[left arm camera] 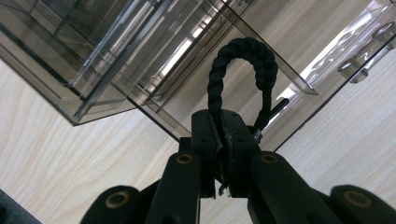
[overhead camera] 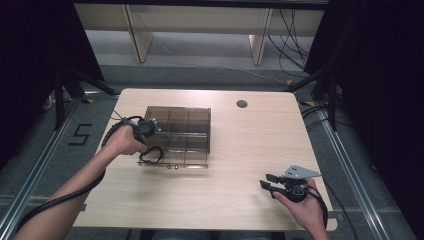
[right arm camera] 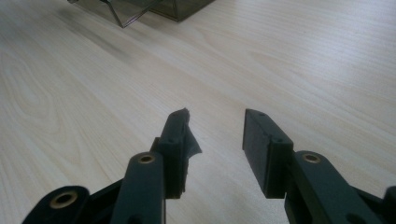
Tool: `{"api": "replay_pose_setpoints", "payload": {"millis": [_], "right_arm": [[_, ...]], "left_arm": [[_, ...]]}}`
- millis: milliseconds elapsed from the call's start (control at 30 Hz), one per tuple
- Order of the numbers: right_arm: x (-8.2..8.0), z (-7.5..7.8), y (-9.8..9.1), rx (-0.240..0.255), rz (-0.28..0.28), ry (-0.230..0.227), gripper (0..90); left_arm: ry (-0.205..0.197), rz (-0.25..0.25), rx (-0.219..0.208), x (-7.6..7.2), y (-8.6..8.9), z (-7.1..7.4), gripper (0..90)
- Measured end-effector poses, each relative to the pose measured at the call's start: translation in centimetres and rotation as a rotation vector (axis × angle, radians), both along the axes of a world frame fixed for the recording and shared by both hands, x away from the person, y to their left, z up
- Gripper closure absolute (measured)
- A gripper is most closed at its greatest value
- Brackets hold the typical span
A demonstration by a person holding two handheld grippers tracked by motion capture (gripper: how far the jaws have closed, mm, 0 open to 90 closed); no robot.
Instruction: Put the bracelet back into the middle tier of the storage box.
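A pale wooden table (overhead camera: 240,150) carries a smoky clear plastic box (overhead camera: 187,131) on its left half, divided by inner walls into several compartments. A small round hole (overhead camera: 242,104) sits in the tabletop near the far edge, well apart from the box.

The left gripper (overhead camera: 150,156) is at the box's near left corner, held by the left hand (overhead camera: 124,141). Its jaws are clenched on a black braided cord (overhead camera: 152,154) folded into a loop. In the left gripper view the gripper (left arm camera: 219,140) pinches the two ends of the cord (left arm camera: 240,65) together, and the loop stands up beyond the jaw tips, in front of the tinted walls of the box (left arm camera: 140,60). That close view also shows the braid's woven texture and a thin dark tip poking out at the loop's side, which the high view leaves too small to read. Whether the loop touches the box wall cannot be told.

The right gripper (overhead camera: 268,181) is near the table's near right corner, held by the right hand (overhead camera: 304,207), with a grey three-cornered plate on top. Its jaws stand apart, holding nothing. The right gripper view shows the gripper (right arm camera: 215,135) above bare wood, a torn flap of pad lining on one jaw, and a corner of the box (right arm camera: 140,9) far off.
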State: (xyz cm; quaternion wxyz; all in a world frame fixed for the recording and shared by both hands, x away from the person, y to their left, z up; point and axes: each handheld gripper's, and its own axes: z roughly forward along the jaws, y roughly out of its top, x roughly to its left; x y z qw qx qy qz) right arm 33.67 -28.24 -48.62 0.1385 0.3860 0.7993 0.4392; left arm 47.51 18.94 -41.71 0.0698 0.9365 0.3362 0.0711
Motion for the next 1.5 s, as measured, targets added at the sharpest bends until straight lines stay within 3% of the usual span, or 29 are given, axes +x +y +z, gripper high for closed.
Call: {"api": "replay_pose_setpoints", "payload": {"millis": [567, 733, 1500], "right_arm": [[0.0, 0.0, 0.0, 0.000, -0.003, 0.002, 61.8], [0.0, 0.0, 0.0, 0.000, -0.003, 0.002, 61.8], [0.0, 0.0, 0.0, -0.001, -0.003, 0.003, 61.8]], "left_arm": [[0.010, -0.003, 0.007, 0.1, -0.2, -0.5, 84.4], [0.005, 0.019, -0.018, 0.0, -0.3, -1.1, 84.4], [0.036, 0.007, 0.014, 0.3, -0.3, -1.5, 84.4]]}}
